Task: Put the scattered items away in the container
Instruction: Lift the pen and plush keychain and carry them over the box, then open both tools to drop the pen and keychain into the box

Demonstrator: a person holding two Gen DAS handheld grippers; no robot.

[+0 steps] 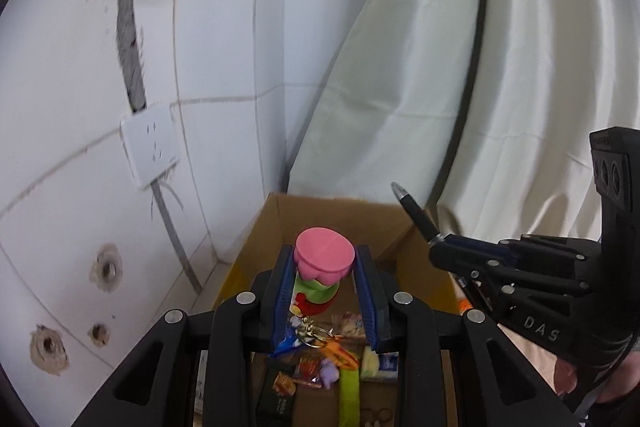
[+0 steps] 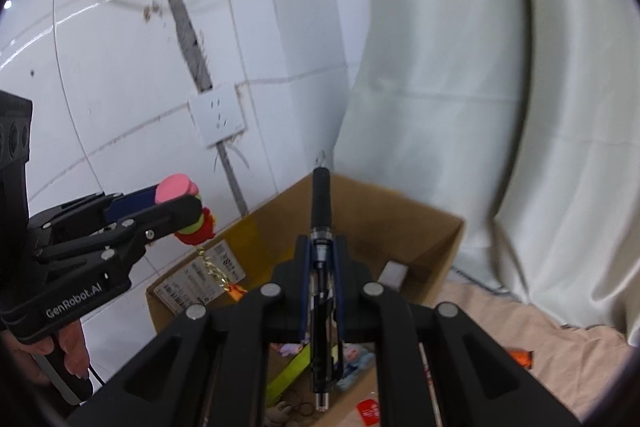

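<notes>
Above the cardboard box's (image 1: 276, 223) open rim, left claw (image 1: 325, 259) clamping a pink-capped toy (image 1: 324, 251), right claw (image 2: 322, 247) pinching a black pen (image 2: 321, 203).

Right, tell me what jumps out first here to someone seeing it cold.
The pink-topped toy keychain clamped in the left gripper, above the open cardboard box. Beside it, the right gripper pinches a black pen pointing over the same box, which already holds small items.

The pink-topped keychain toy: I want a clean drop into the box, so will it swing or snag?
The keychain toy looks small and light. Its gold chain dangles freely, so it will probably swing and might catch the cardboard box rim.
</notes>
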